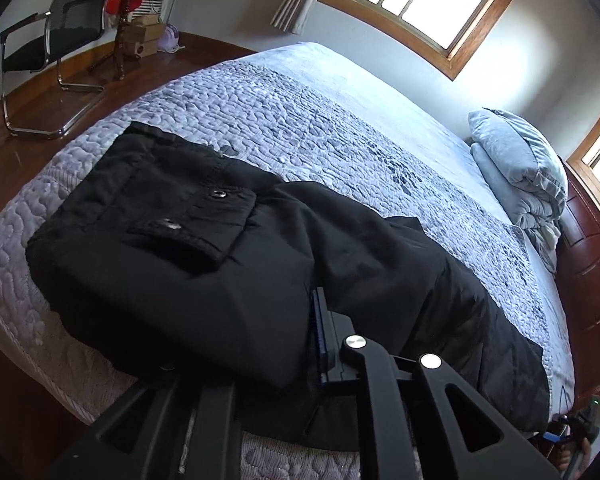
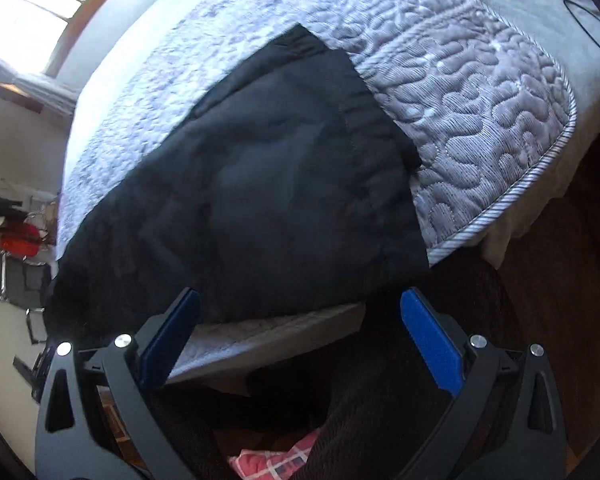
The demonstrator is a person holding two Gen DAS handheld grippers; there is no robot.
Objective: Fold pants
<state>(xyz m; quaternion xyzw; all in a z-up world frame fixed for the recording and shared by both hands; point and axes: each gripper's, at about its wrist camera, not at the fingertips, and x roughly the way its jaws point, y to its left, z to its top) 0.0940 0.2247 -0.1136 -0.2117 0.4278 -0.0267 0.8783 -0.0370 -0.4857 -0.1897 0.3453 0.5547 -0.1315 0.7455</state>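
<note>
Pants (image 1: 228,264), one pair in black, soft matte cloth, lie lengthwise along the near edge of the bed (image 1: 284,120), partly hanging over that edge. One flap pocket (image 1: 196,220) sits on top of them, a rectangle with two metal snaps, toward the end of the pants nearest the chair (image 1: 52,52). The cloth is creased in broad, shallow folds, and the hem at the other end is a straight stitched band.

The bed carries a pale grey quilt stitched in a pebbly, winding pattern, with a corded border at its corner. One folded light-blue blanket (image 1: 520,168) lies at the end of the bed by the dark wooden headboard (image 1: 592,264).

The left gripper (image 1: 284,364) is low over the near edge of the bed, pointing across the pants. One blue-padded finger (image 1: 320,340) shows edge-on; black cloth covers the other side, so I cannot tell whether it pinches the pants or stands spread.

The right gripper (image 2: 300,336) hovers just off the bed's edge at the hem end of the pants, its two blue-padded fingers (image 2: 432,344) spread wide with nothing between them, tips near the cloth but apart from it.

Beyond the bed stand one black mesh chair with a chrome frame, cardboard boxes (image 1: 142,38) beside it, and a wood-framed window (image 1: 428,4).
</note>
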